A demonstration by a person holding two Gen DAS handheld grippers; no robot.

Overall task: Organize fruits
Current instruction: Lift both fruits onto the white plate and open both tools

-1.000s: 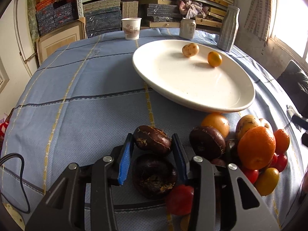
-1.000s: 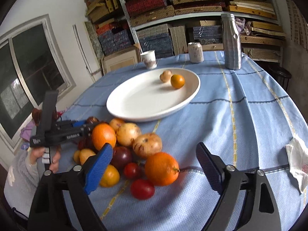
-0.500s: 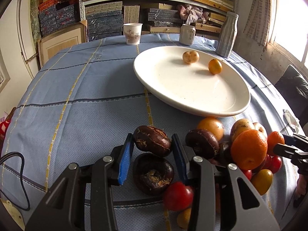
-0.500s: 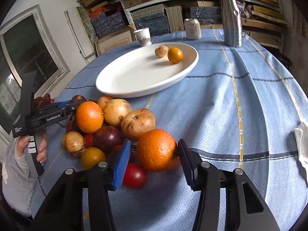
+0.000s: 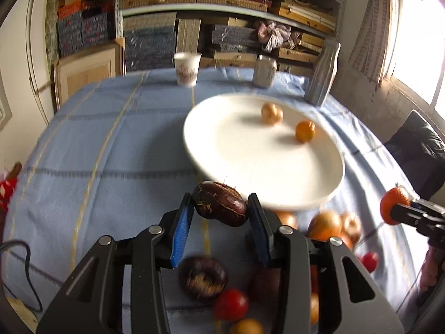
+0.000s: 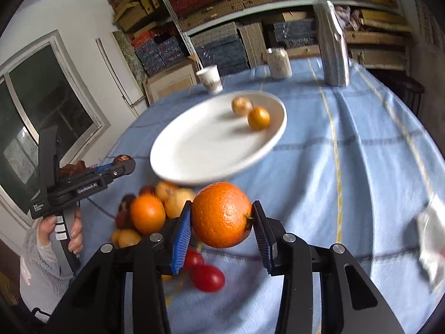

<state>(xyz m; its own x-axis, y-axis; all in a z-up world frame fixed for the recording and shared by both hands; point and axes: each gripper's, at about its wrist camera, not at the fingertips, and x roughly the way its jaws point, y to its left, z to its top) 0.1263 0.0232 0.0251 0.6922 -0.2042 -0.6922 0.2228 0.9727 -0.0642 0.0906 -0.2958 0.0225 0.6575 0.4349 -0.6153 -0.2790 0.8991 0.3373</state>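
Note:
My left gripper (image 5: pixel 221 208) is shut on a dark brown wrinkled fruit (image 5: pixel 221 207) and holds it above the table, just short of the white plate (image 5: pixel 250 167). My right gripper (image 6: pixel 222 220) is shut on a large orange (image 6: pixel 221 218), lifted above the fruit pile (image 6: pixel 150 211). The plate (image 6: pixel 194 150) holds a pale brown fruit (image 5: pixel 271 113) and a small orange (image 5: pixel 304 130). The pile of tomatoes, oranges and dark fruits lies below the left gripper (image 5: pixel 230 303). The right gripper with its orange shows at the right edge of the left wrist view (image 5: pixel 395 204).
A paper cup (image 5: pixel 187 68), a can (image 5: pixel 264 70) and a tall silver bottle (image 5: pixel 321 75) stand at the table's far edge. A crumpled white tissue (image 6: pixel 431 239) lies on the right. Shelves of stacked boxes rise behind the blue tablecloth (image 5: pixel 111 144).
Both grippers have risen from the pile. The left has lifted the dark fruit toward the plate. The right closed on the large orange and lifted it.

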